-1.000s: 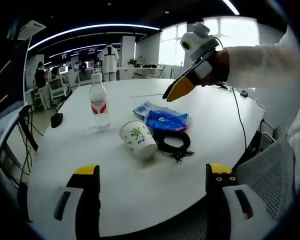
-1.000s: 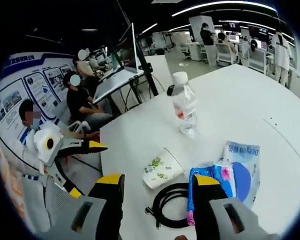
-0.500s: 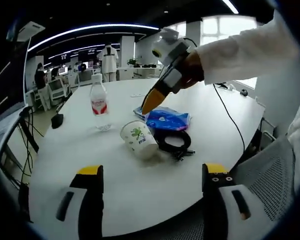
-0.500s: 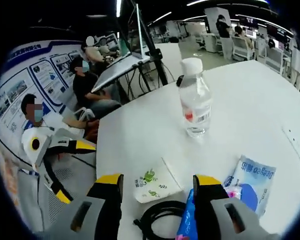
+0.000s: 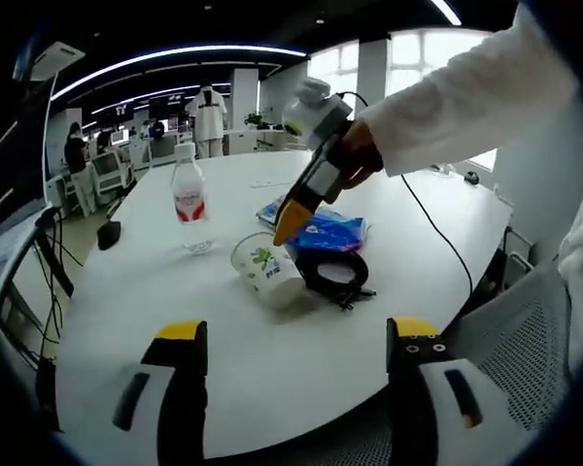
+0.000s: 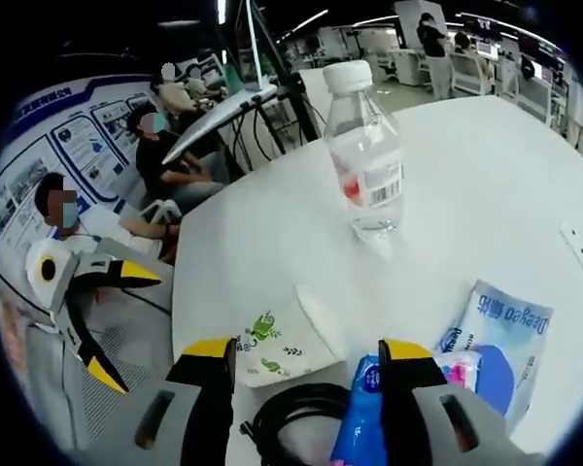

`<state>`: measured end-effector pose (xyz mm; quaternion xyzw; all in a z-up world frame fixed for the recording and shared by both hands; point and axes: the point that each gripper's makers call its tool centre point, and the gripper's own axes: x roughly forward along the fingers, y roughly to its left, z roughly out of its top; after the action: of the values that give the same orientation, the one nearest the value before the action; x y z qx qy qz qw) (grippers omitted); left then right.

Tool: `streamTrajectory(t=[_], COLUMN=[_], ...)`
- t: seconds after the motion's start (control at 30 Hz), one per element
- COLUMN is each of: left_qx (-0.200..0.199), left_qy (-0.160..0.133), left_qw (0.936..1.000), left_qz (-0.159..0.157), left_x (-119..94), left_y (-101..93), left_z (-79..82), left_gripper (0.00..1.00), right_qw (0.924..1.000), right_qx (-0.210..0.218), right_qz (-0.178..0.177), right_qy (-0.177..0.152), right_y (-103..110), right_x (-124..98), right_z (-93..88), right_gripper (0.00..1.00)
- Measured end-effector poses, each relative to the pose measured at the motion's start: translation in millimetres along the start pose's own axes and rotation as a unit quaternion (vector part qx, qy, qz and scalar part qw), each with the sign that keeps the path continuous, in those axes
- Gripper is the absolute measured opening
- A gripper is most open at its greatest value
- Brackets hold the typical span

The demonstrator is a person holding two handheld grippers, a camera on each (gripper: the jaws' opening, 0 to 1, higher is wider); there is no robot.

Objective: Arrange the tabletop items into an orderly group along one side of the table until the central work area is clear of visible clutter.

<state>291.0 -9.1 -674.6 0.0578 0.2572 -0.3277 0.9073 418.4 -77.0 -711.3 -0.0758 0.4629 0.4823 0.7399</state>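
On table centre: paper cup tipped, black cable at 3 o'clock.
Handling: light, crushable; best gripped at rim.
Right gripper: spread, poised over cup.
Left gripper: spread, empty.

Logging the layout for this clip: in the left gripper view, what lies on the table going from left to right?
water bottle → paper cup, lying on its side → black cable coil. The blue packets sit behind the cable, so I leave them unordered.
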Motion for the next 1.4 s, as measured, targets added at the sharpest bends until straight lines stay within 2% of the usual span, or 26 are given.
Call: streamTrajectory(t=[0.2, 0.37, 0.53, 0.63, 0.77, 0.97, 1.07, 1.2, 1.27, 1.4], left_qx=[0.002, 0.008, 0.014, 0.018, 0.021, 0.024, 0.025, 0.027, 0.028, 0.032], left_qy=[0.004, 0.01, 0.017, 0.021, 0.025, 0.029, 0.031, 0.034, 0.035, 0.039], left_qw=[1.0, 0.9999, 0.9997, 0.9996, 0.9995, 0.9993, 0.9992, 0.9991, 0.999, 0.9987], left_qz=[-0.002, 0.0, 0.001, 0.001, 0.0, 0.001, 0.003, 0.005, 0.006, 0.008], left_x=[0.7, 0.9, 1.1, 1.5, 1.8, 2.4, 2.7, 3.3, 3.5, 4.3], left_y=[-0.7, -0.2, -0.4, -1.2, -1.7, -1.3, 0.0, 1.5, 2.5, 4.3], left_z=[-1.0, -3.1, -5.5, -7.1, -8.2, -10.2, -10.5, -11.3, -12.2, -14.2], left_gripper=[0.75, 0.74, 0.72, 0.72, 0.71, 0.7, 0.7, 0.69, 0.69, 0.68], right_qw=[0.9999, 0.9999, 0.9998, 0.9996, 0.9974, 0.9964, 0.9961, 0.9931, 0.9922, 0.9906], right_qx=[-0.011, 0.001, -0.018, -0.025, -0.071, -0.082, -0.081, -0.102, -0.109, -0.117], right_qz=[0.007, 0.016, 0.009, 0.01, 0.006, 0.021, 0.035, 0.042, 0.042, 0.049], right_qy=[0.009, 0.006, 0.004, -0.001, 0.002, -0.003, 0.012, 0.039, 0.045, 0.052], right_y=[7.6, 15.3, 20.0, 24.7, 24.8, 25.2, 29.7, 34.6, 34.9, 38.7], right_x=[6.3, 10.4, 11.8, 12.5, 11.8, 12.1, 17.7, 24.4, 27.4, 28.5], right_z=[-8.4, -12.9, -16.8, -14.8, -8.4, 13.3, 11.3, 0.2, -3.9, -10.9], right_gripper=[0.58, 0.58, 0.54, 0.55, 0.57, 0.59, 0.6, 0.63, 0.61, 0.47])
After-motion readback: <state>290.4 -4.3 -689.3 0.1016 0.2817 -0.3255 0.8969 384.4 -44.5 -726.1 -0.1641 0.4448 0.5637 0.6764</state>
